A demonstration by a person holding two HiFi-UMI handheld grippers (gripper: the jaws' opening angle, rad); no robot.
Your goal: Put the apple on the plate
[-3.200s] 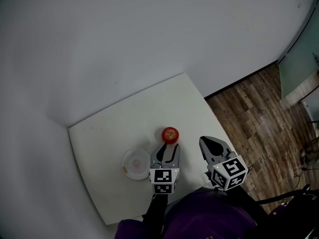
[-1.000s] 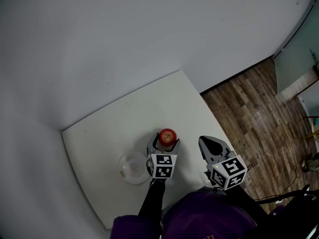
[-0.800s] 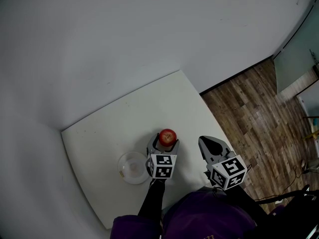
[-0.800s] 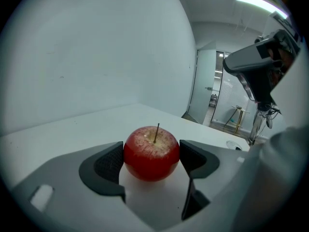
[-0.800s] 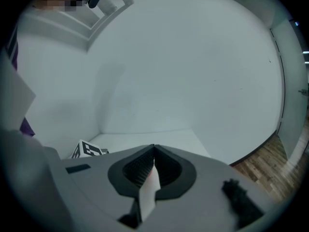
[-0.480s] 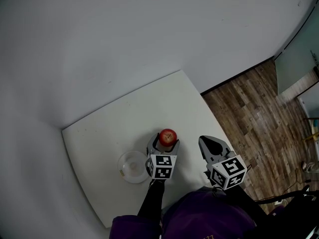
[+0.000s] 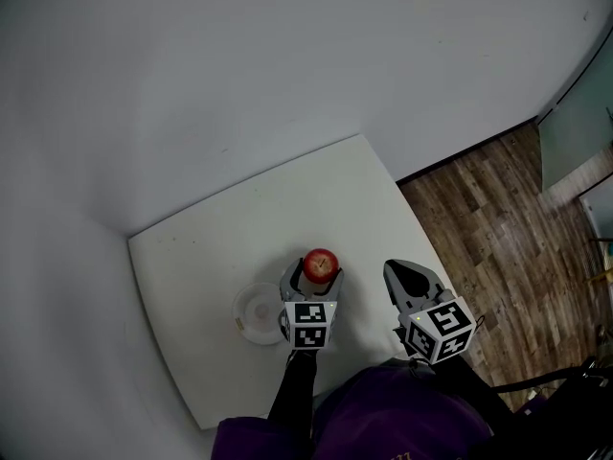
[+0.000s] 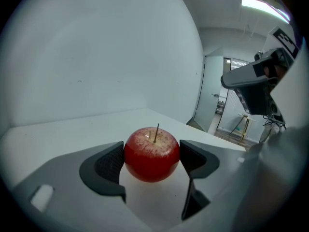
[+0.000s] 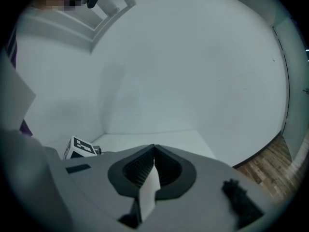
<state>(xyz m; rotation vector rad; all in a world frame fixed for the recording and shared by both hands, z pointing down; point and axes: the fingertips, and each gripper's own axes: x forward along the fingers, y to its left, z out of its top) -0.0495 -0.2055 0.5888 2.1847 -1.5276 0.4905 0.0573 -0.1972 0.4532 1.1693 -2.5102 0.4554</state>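
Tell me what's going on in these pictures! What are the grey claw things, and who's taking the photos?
A person holds two grabbing tools called grippers, one in each hand. The head view comes from a camera on the person's head, looking down at a white table. The two gripper views come from little cameras riding on each gripper, looking along its jaws. On the table lies a round white plate. The left gripper has its two jaws pressed on either side of a red apple, so it is holding it. The right gripper is closed with nothing in it. The apple is meant to go on the plate nearby.
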